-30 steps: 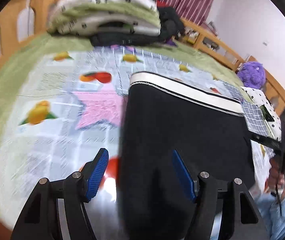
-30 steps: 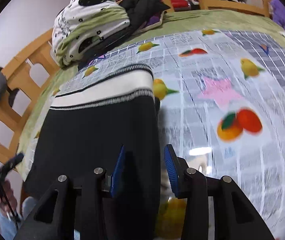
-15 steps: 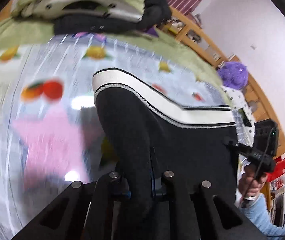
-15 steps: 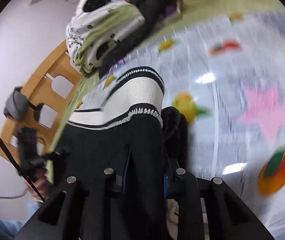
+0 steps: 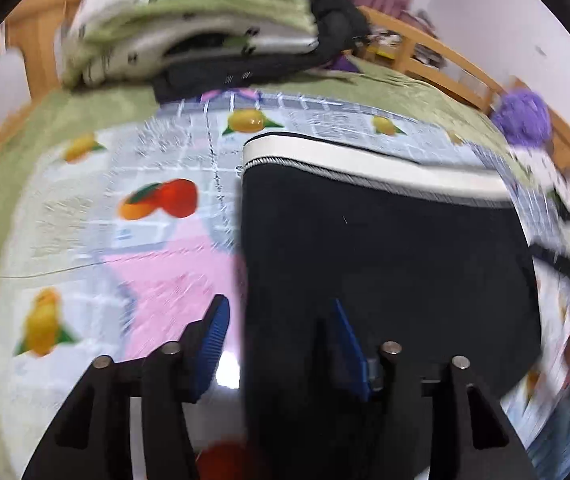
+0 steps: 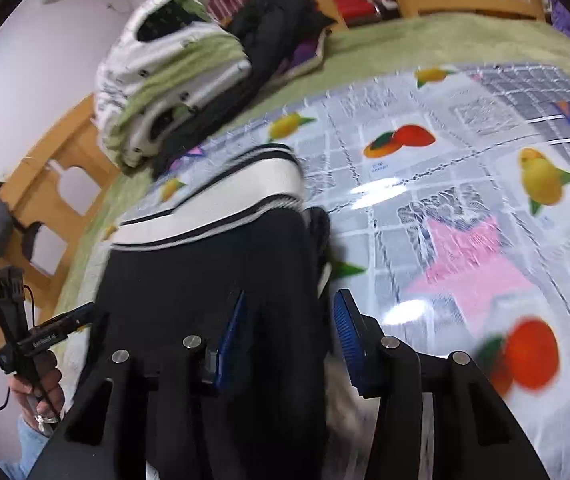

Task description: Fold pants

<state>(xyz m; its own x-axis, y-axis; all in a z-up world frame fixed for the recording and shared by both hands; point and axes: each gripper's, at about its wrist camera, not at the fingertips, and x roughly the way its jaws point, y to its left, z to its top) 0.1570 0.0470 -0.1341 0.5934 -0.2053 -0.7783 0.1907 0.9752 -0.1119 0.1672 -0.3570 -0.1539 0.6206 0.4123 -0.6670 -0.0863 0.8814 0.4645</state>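
Note:
Black pants [image 5: 385,264] with a white, black-edged waistband [image 5: 365,168] lie on a fruit-printed plastic sheet [image 5: 85,216]. My left gripper [image 5: 281,340] is open, its blue pads astride the pants' left edge near me. In the right wrist view the pants [image 6: 205,280] lie folded, waistband [image 6: 245,188] at the far end. My right gripper [image 6: 289,340] is open astride the pants' right edge. Neither gripper holds cloth.
A stack of folded green-and-white bedding [image 5: 189,28] with dark clothes [image 6: 277,28] sits at the far end of the bed. A wooden bed rail [image 6: 57,172] runs round it. A purple plush toy [image 5: 523,118] lies at the right.
Both grippers were shut on the pants' near edges half a second ago, lifting them. Both have since opened, and the pants lie flat on the sheet.

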